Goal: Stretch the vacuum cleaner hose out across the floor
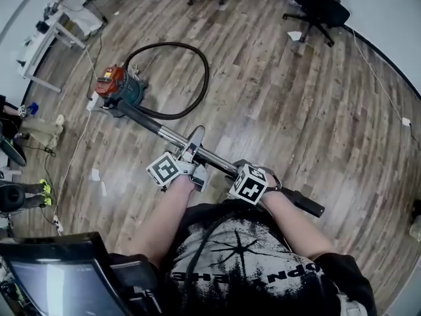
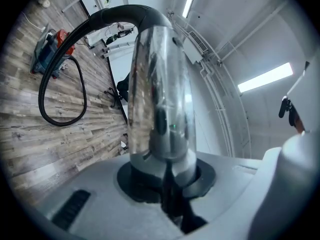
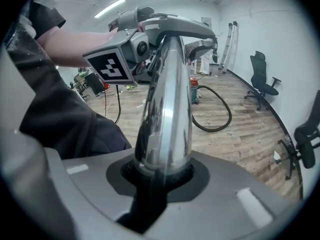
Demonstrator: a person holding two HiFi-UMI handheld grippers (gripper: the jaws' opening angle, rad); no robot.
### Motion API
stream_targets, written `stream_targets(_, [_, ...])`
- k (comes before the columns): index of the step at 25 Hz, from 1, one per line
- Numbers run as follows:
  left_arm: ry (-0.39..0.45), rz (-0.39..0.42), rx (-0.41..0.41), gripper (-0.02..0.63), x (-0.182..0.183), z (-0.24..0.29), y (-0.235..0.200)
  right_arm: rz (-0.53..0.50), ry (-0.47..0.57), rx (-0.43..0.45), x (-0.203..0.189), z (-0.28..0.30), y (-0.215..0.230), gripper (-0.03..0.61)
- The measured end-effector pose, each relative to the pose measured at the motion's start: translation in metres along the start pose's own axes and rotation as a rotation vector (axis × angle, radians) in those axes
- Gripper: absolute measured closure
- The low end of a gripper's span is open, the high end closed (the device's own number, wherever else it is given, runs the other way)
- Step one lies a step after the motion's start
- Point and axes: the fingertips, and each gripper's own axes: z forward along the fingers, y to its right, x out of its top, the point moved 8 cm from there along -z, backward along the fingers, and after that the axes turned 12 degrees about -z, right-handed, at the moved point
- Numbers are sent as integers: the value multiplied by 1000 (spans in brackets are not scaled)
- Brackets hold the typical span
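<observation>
Here, both grippers clamp the same chrome tube [image 1: 177,139] of the vacuum wand. The left gripper [image 2: 165,173] has its jaws drawn in narrowly around the tube, which rises straight out from between them. The right gripper [image 3: 161,170] holds the tube in the same way, further back along it and closer to the person's body. In the right gripper view, the left gripper's marker cube [image 3: 111,66] sits just ahead, beside the tube. Behind the right gripper the wand ends in a black handle [image 1: 308,206] that sticks out past the person's forearm.

The hose [image 1: 200,78] begins beyond the left gripper, where a thick black cuff [image 1: 138,116] joins the far end of the tube. From there it lies on the wooden floor [image 1: 296,110] in one wide round loop, well ahead of both grippers, and curls back to the vacuum cleaner [image 1: 117,85]. The red and teal machine stands on the floor at the side of the loop, close to the cuff. The hose is still coiled, not stretched out. A black office chair [image 1: 319,5] stands far past the loop, well apart from it.
</observation>
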Motion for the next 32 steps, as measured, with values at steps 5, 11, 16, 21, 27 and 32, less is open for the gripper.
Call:
stream_targets(5, [-26,112,48,560,-14,-34,-7,9,-23,-3,-8,-4,-38,486])
stream_targets(11, [-20,135,63,560,-30,-100,-9,2,-54,-23,0,4,-102,488])
stream_targets(16, [-20,83,-32,560,-55,-152,0,-3,-94,-46,9,0,-162,488])
stream_targets(21, [-27,63,-42,560,-76,-187,-4,3,-119,-44,5,1,-204,488])
stream_targets(27, [2,-16,-93,560,-113,-209,1,-13,-142,-25,-11,-11,-238,488])
stream_targets(32, [37,-1,-71,561,-149,-207,-1,-42,-142,-4,-43,-27,-246,488])
